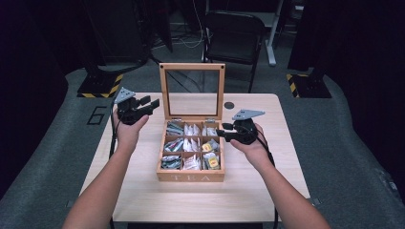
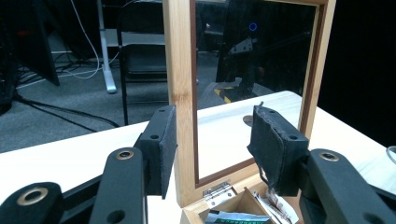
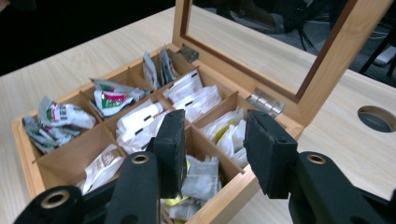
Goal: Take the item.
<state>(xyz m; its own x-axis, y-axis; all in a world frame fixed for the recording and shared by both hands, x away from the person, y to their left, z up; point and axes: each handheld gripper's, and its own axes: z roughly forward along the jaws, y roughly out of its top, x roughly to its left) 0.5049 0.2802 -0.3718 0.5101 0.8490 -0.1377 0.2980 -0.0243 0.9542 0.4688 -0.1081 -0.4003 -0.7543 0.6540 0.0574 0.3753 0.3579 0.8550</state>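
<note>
High view: a table is seen with a wooden tea box in the middle of it. The lid is stood straight up at the far side of the box. Nine small parts are seen inside, and tea bags are kept in them.

The right gripper is held just beside the right wall of the box, near the far right part. Its tips are pointed left, toward the bags. The left gripper is held apart from the box, up by the left edge of the lid. So the right gripper is judged to be the nearer one to the bags.

Right gripper view: the jaws are set apart and nothing is held between them. The bags in the right column are seen just ahead and below, past the wall of the box. They are stood on edge. A short move forward and down is likely needed to reach them.

Left gripper view: the jaws are apart too, with nothing pressed. The left post of the lid is seen farther off, in the gap between them.
</note>
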